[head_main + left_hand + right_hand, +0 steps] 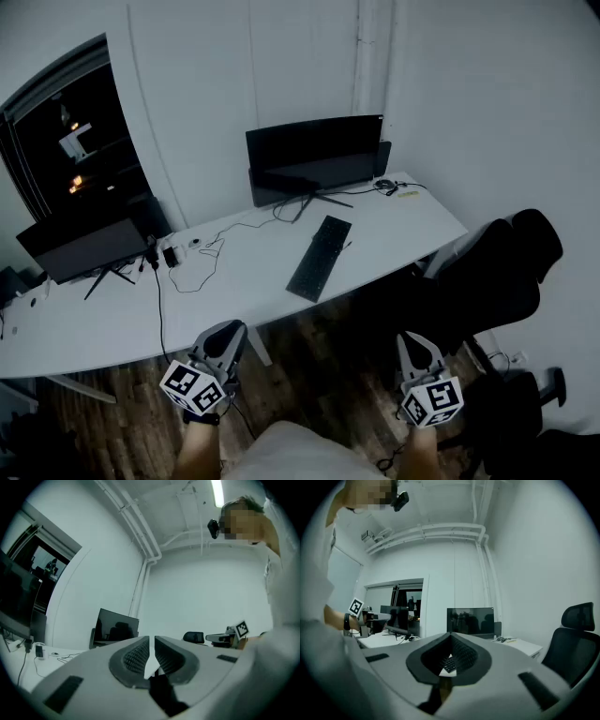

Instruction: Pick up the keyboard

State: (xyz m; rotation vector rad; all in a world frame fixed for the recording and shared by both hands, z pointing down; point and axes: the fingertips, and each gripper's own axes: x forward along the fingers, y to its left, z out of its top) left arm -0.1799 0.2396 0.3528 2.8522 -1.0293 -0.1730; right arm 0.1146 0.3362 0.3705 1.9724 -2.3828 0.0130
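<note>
Black keyboard (320, 258) is lying flat on the white desk (112, 319), set at a slant just in front of the stand of the curved monitor (314, 155). Nothing is touching it. Both grippers are well back from the desk edge, hanging over the wood floor (319, 366), close to the person's body.

Left gripper (225, 336): jaws are pretty much together, just a thin slit between the ribbed pads, and nothing is in there. It points level toward the desk. Right gripper (413, 345): jaws are fully closed and empty too. Looking along them in the right gripper view, you can see a bit of the keyboard far off on the desk, lined up with the jaws but nowhere near them.

Other stuff: a second monitor (80, 246) sits at the left end of the desk, with a tangle of cables (192, 262) between the two screens. A black office chair (497, 272) is parked off the right end of the desk, beside the right gripper.
</note>
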